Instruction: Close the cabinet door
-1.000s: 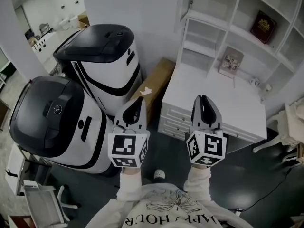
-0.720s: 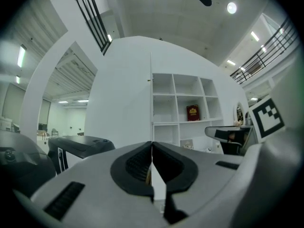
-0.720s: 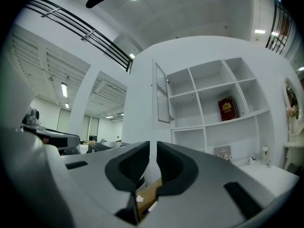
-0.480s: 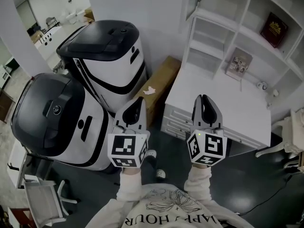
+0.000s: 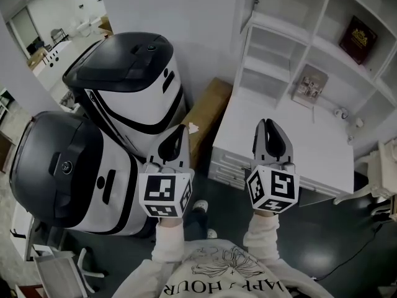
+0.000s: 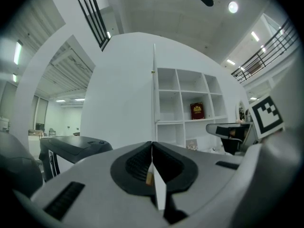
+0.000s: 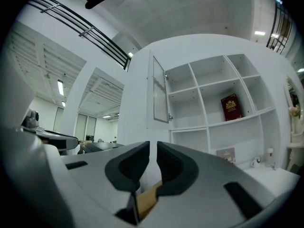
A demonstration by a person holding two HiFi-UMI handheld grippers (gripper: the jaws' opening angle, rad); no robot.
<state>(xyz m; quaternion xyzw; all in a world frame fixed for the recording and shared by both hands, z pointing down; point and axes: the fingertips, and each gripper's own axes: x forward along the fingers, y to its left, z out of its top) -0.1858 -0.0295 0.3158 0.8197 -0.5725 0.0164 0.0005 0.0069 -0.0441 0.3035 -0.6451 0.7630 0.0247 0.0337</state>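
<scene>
White cabinet (image 5: 271,23) at one o'clock, door (image 7: 159,96) swung open. Approach step, I judge: left gripper (image 5: 177,140) pinched together, right gripper (image 5: 270,130) a crack apart, both empty. Next: reach, push door.

Both forearms reach forward from the sweatshirt (image 5: 217,272), cream sleeves (image 5: 169,246) up to the wrists, and the two grippers are level and side by side. The left gripper (image 5: 178,132) has its jaws pressed together, empty. The right gripper (image 5: 268,126) has its jaws a narrow slit apart, with nothing between them.
</scene>
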